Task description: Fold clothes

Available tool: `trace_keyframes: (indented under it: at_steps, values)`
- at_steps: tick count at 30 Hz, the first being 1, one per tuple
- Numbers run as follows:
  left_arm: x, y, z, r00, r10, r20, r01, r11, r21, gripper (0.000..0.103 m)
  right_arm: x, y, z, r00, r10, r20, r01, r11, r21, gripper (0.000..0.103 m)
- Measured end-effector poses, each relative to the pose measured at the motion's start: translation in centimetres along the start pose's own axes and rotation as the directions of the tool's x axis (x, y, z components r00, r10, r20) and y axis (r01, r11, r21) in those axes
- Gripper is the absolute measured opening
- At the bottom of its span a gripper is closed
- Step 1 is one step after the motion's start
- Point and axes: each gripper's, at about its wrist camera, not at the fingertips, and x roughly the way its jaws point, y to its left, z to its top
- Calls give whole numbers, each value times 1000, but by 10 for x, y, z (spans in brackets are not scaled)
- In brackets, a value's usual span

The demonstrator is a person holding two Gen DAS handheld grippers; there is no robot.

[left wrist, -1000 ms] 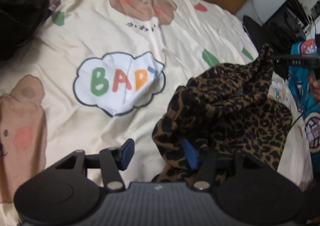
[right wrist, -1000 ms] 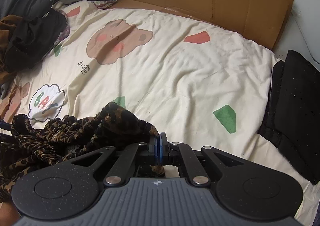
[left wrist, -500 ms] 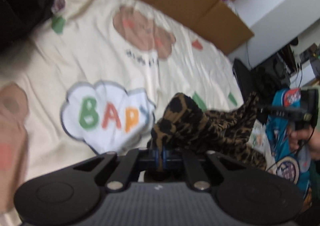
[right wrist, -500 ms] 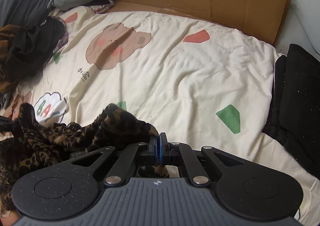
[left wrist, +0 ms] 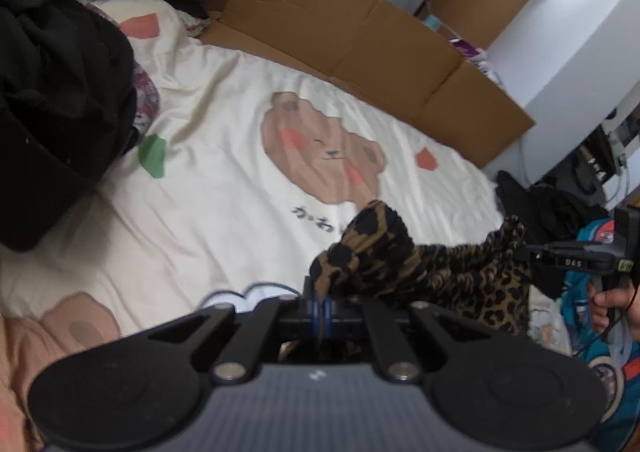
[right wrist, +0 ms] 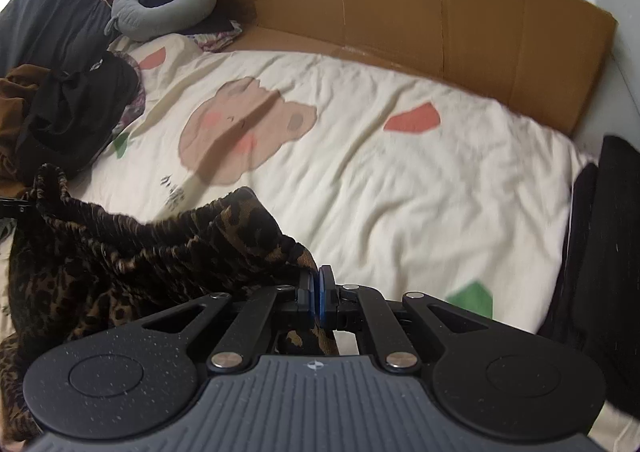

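The leopard-print garment [left wrist: 436,272] hangs bunched between the two grippers, lifted above the near part of the bed rather than lying flat on it. In the left wrist view one gathered edge of it rises in a hump just beyond the left gripper [left wrist: 322,308], whose blue pads are pressed together with a fold of the cloth pinched between them. From there the fabric runs right as a sagging band to the right gripper [left wrist: 560,252], seen side-on at the right edge with the person's hand [left wrist: 608,304] on its handle. In the right wrist view the right gripper [right wrist: 319,298] is likewise closed on an edge of the garment [right wrist: 120,264], with a scrap of print showing below the pads, and the rest drapes off to the left in loose, crumpled folds.

The step in hand looks like the pick-up and spread: both edges are held, but the cloth is slack and rumpled, so no fold has been made yet. The next move seems to call for drawing the two grippers apart until the held edge goes taut, then lowering the garment onto the open, cream-coloured bedsheet [right wrist: 400,191] with its bear print [right wrist: 244,131], which lies bare beyond the grippers. Both grips must hold while the cloth is stretched.

A heap of dark clothes [left wrist: 52,111] sits at the far left of the bed, well apart, and a cardboard sheet [right wrist: 420,11] lines the far side.
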Motion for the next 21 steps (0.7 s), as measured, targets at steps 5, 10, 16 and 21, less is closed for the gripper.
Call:
trace_keyframes:
  at_steps: [5,10,16,21]
  values:
    - [24,14,6,993,100,-66,-100,995,2,9,32,0,8,999,-31,-34,30,999,-16,3]
    - [23,9,12,990,124,-65,-122,992,32,32,31,-3,9,998,-52,-18,51,998,-28,21]
    - [29,2,16,985,138,-99,-129,987,93,40,36,-4,9,999,11,-43,-13,999,-37,56]
    - [40,5,18,977,168,-129,-148,978,149,46,51,0,9,996,51,-79,-57,995,-81,71]
